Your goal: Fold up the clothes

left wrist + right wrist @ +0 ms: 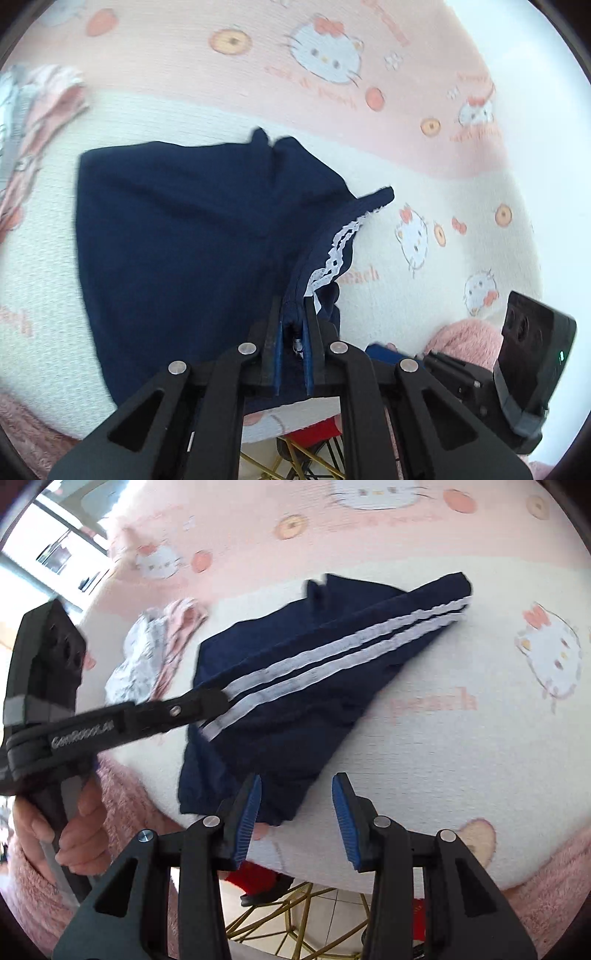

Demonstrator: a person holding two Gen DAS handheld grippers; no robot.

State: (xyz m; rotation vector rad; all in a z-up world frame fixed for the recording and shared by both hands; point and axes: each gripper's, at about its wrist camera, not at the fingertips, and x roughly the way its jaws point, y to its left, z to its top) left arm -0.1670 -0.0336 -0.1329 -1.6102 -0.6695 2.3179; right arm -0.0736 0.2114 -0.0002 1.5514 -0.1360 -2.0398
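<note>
Two matte black plastic two-finger grippers are seen, the left gripper (293, 314) and the right gripper (297, 805), each built of angular linkage arms joined by round silver pins. Ribbed blue pads (248, 819) line the fingers. White lettering marks one arm. Fluffy pink sleeves (122, 797) are worn.
</note>
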